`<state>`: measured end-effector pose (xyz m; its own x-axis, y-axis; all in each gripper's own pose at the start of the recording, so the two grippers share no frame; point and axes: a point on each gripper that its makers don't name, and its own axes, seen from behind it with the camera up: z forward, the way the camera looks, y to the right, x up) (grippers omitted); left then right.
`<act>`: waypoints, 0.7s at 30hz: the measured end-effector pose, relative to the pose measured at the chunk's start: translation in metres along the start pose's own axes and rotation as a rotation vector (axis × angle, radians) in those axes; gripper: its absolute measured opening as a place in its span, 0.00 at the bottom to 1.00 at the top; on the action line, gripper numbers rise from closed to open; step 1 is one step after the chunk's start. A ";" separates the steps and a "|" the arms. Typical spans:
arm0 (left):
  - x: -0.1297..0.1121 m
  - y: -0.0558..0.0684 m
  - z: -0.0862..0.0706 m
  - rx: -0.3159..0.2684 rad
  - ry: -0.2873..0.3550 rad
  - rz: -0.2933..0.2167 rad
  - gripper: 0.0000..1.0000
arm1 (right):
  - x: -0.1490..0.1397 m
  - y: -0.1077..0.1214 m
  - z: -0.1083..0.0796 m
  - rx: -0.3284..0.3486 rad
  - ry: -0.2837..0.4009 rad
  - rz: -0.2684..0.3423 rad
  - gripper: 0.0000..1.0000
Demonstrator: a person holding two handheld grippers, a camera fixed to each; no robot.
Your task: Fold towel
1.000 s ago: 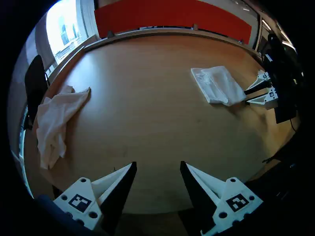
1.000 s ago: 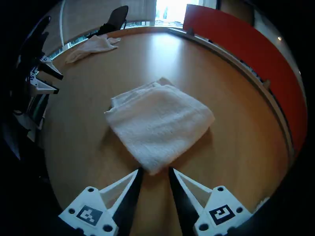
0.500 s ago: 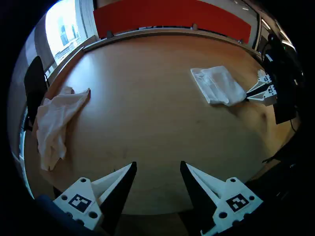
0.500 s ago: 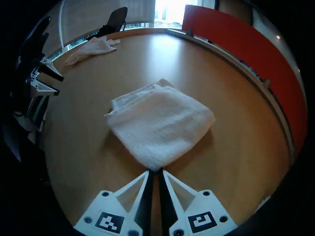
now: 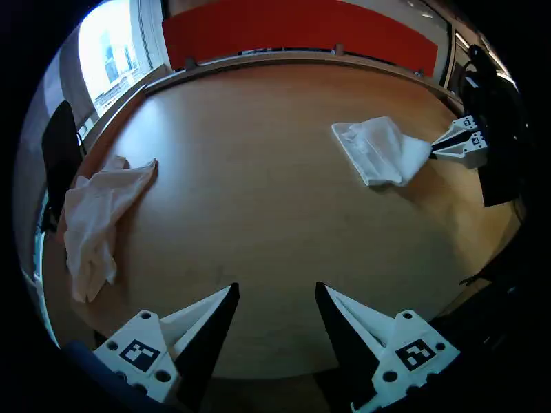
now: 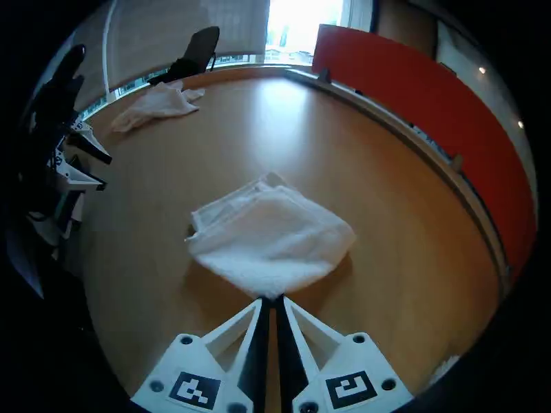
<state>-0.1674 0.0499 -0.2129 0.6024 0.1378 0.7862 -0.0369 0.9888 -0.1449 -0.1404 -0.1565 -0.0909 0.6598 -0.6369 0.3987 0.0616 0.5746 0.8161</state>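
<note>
Wooden tabletop (image 5: 262,179) holds my white folded towel (image 6: 272,237); my right tongs (image 6: 273,300) pinch its six o'clock corner, left tongs (image 5: 275,286) spread wide.

Towel (image 6: 268,241) corner hidden between fingers (image 6: 234,337)

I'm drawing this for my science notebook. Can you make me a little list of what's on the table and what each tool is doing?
table: wooden, with a rounded edge
right tool: shut, pinching a towel corner
folded towel: white, its nearest corner in the right tool and looking raised a bit
left tool: open, holding nothing, above the table's near edge
crumpled towel: white, not yet folded, at the table's other side near a dark chair
</note>
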 end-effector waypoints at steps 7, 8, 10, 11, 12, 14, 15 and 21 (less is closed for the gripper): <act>0.008 0.002 -0.001 -0.006 0.016 0.004 0.81 | 0.035 0.017 -0.016 -0.043 0.053 -0.039 0.06; 0.009 0.003 -0.001 -0.007 0.019 0.005 0.81 | 0.040 0.019 -0.019 -0.050 0.060 -0.046 0.06; 0.012 0.004 0.000 -0.009 0.025 0.009 0.81 | 0.051 0.025 -0.026 -0.067 0.076 -0.060 0.06; 0.014 0.004 0.000 -0.010 0.028 0.012 0.81 | 0.057 0.027 -0.029 -0.076 0.084 -0.067 0.06; 0.016 0.005 0.000 -0.011 0.031 0.014 0.81 | 0.062 0.030 -0.033 -0.084 0.091 -0.073 0.06; 0.020 0.006 0.001 -0.014 0.037 0.020 0.81 | 0.071 0.035 -0.039 -0.097 0.101 -0.082 0.06; 0.022 0.007 0.001 -0.016 0.040 0.023 0.81 | 0.075 0.037 -0.042 -0.104 0.107 -0.086 0.06; 0.034 0.012 0.001 -0.027 0.060 0.039 0.81 | 0.093 0.053 -0.061 -0.142 0.133 -0.086 0.06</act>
<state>-0.1483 0.0663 -0.1869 0.6480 0.1711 0.7421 -0.0399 0.9807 -0.1913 -0.0303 -0.1542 -0.0362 0.7403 -0.6185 0.2635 0.2204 0.5936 0.7740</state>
